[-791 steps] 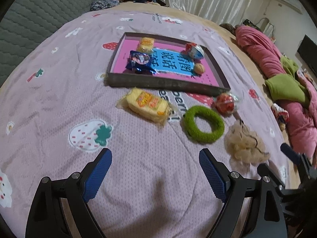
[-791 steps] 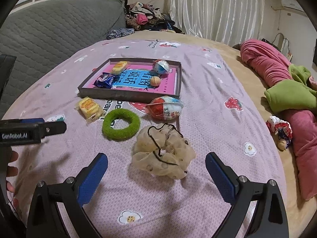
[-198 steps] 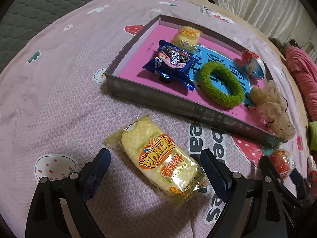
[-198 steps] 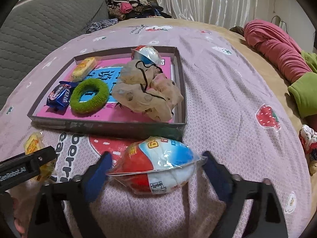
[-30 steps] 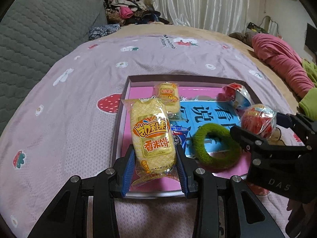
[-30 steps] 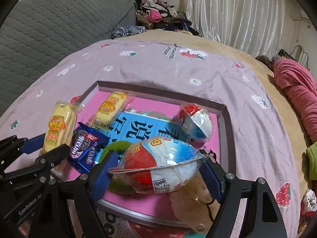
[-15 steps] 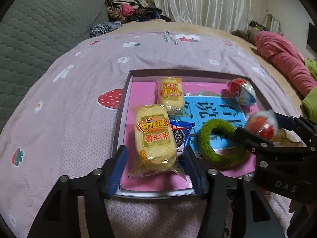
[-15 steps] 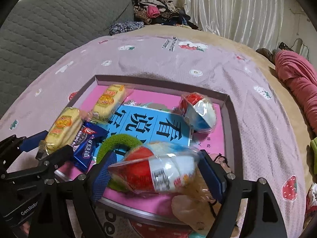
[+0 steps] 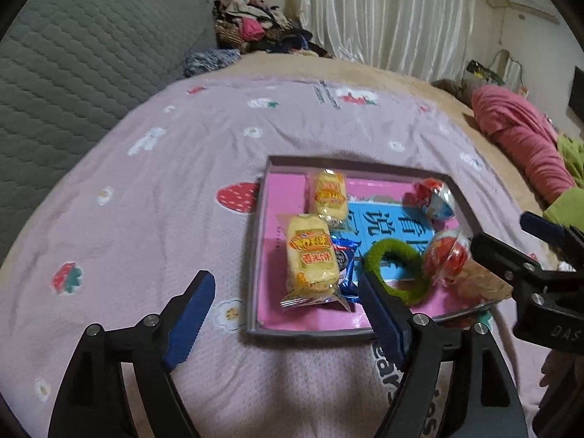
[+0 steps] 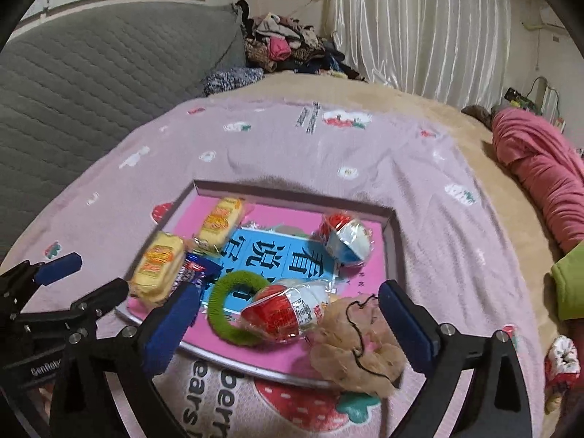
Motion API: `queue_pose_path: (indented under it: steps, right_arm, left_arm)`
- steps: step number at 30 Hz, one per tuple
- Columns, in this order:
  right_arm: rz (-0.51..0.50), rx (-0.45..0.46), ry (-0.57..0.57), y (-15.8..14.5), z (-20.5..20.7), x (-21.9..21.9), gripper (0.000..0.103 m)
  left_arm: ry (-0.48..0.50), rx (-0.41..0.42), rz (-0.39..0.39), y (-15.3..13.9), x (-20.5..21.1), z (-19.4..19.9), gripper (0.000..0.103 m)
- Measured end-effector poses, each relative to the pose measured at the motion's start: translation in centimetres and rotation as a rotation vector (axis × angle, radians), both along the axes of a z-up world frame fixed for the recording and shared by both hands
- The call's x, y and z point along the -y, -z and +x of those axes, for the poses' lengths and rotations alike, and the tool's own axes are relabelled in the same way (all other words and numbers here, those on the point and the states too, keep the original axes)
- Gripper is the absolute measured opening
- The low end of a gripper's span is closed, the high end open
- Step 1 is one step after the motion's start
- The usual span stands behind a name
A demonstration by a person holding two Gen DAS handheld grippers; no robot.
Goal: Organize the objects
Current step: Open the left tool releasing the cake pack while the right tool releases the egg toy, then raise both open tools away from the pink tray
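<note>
The left gripper (image 9: 281, 319), jaws just opened and empty, hangs over the tray's (image 9: 255, 248) near-left corner. The yellow snack pack (image 9: 310, 259) lies inside, resting on a blue packet (image 9: 345, 252), long axis running away from me. The right gripper (image 10: 288, 326) likewise stands wide and empty, the red egg (image 10: 281, 312) lying crosswise beside the green ring (image 10: 237, 314).

the tray (image 9: 255, 255) is packed along its near edge and right side; bare pink floor only at its far left corner; blanket (image 9: 146, 200) left of it lies open.
</note>
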State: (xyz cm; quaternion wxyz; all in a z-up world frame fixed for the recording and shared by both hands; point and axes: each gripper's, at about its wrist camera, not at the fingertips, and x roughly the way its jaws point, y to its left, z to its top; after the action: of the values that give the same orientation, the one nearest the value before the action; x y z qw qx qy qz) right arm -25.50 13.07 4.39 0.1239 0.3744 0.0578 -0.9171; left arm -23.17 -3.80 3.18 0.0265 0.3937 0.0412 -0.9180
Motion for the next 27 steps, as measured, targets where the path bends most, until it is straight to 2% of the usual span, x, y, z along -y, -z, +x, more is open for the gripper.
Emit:
queue_pose_path:
  steps: [2,4,13,17,21,24,27]
  right_arm:
    - [-0.002,-0.021,0.006,-1.2,1.2,-0.3,0.101]
    - [-0.013,-0.045,0.008,-2.4,2.6,-0.6,0.102]
    - [-0.076,-0.128,0.023,-6.5,11.0,-3.0,0.102]
    - [-0.100,-0.164,0.020,-7.4,15.3,-3.3,0.102]
    - [-0.117,-0.178,0.027,-7.8,18.4,-3.8,0.102]
    - [-0.107,-0.183,0.039,-7.7,20.2,-4.1,0.102]
    - [-0.097,-0.187,0.046,-7.5,21.7,-4.4,0.102]
  left_arm:
    - [0.000,-0.023,-0.003,-1.0,0.0,1.1,0.082]
    - [-0.002,-0.044,-0.013,-2.3,-0.2,2.7,0.091]
    - [0.007,-0.118,-0.079,-6.4,-2.0,10.5,0.092]
    - [0.044,-0.125,-0.043,-7.4,-2.4,14.0,0.092]
    - [0.063,-0.131,-0.019,-8.1,-2.9,17.3,0.092]
    - [0.090,-0.126,0.030,-8.3,-2.9,19.0,0.092]
    - [0.093,-0.135,0.006,-8.6,-3.4,20.8,0.092]
